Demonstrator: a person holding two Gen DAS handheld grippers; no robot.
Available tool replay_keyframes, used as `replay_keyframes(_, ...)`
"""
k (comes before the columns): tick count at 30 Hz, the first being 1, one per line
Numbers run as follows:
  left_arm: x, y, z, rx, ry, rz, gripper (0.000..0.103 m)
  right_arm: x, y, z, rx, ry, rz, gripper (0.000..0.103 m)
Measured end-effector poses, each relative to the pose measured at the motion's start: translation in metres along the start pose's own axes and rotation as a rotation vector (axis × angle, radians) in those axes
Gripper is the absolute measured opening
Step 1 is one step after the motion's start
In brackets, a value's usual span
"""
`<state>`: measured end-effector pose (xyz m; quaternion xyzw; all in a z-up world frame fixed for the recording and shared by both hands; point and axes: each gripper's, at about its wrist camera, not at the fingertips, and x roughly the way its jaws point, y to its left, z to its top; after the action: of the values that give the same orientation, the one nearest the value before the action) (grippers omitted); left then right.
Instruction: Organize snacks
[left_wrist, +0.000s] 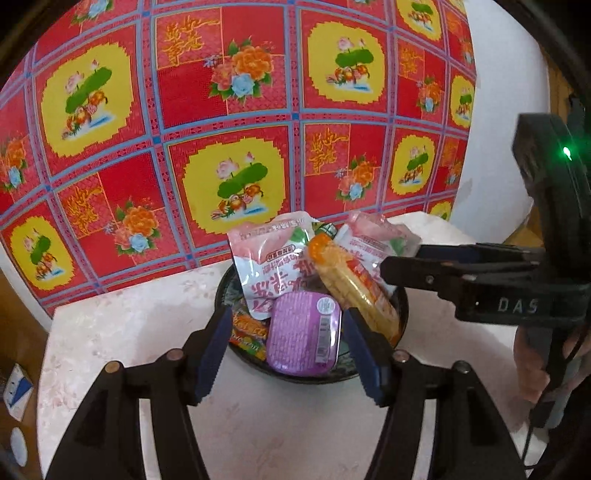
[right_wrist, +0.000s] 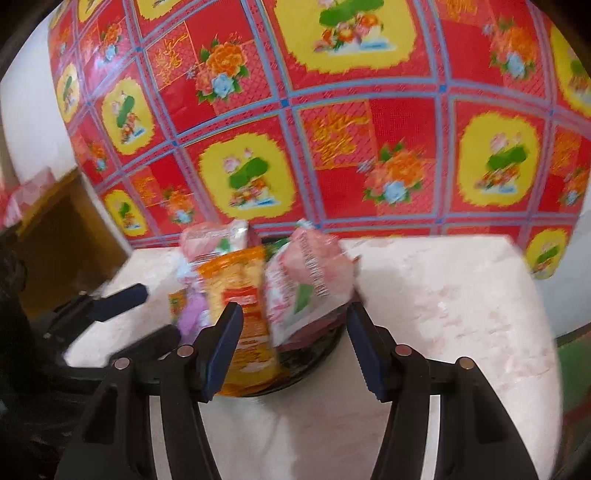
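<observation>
In the middle of my left camera's picture I see a dark round plate (left_wrist: 400, 314) full of snacks on a pale marbled table (left_wrist: 129, 332). A purple box (left_wrist: 303, 332) with a small white label lies at the front. The print on it is too tiny for me to read. Behind it stand two pink and white packs (left_wrist: 269, 269) with big red writing, upside down. A long orange and yellow pack (left_wrist: 354, 291) leans on the right. My left gripper (left_wrist: 286, 352) stands open with its blue pads on each side of the purple box, not pressing it. My right gripper (right_wrist: 295, 354) is open too, with nothing in it, low in its picture near the plate. From the left camera I can read "DAS" on its side. A red flowery cloth (left_wrist: 221, 110) hangs behind.
</observation>
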<state>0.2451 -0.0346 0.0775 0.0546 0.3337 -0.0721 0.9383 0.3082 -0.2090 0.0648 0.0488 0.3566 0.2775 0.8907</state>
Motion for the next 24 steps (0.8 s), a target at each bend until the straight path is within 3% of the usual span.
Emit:
replay_keyframes(7,-0.031,0.008,-0.006,-0.042,0.004,0.038,0.066,-0.008,0.014,0.006,-0.068,-0.036,-0.051,0.06)
replay_keyframes(12,-0.065,0.005,-0.017,-0.041,-0.006,0.056,0.075,-0.031,0.041,0.002,-0.155,-0.041,-0.065,0.06)
replay_keyframes(18,-0.095,-0.007,-0.043,-0.061,-0.004,0.049,0.081,-0.065,0.068,-0.037,-0.226,-0.087,-0.103,0.06)
replay_keyframes(24,-0.083,-0.018,-0.084,-0.147,0.113,0.032,0.084,-0.075,0.07,-0.093,-0.176,-0.043,-0.143,0.06)
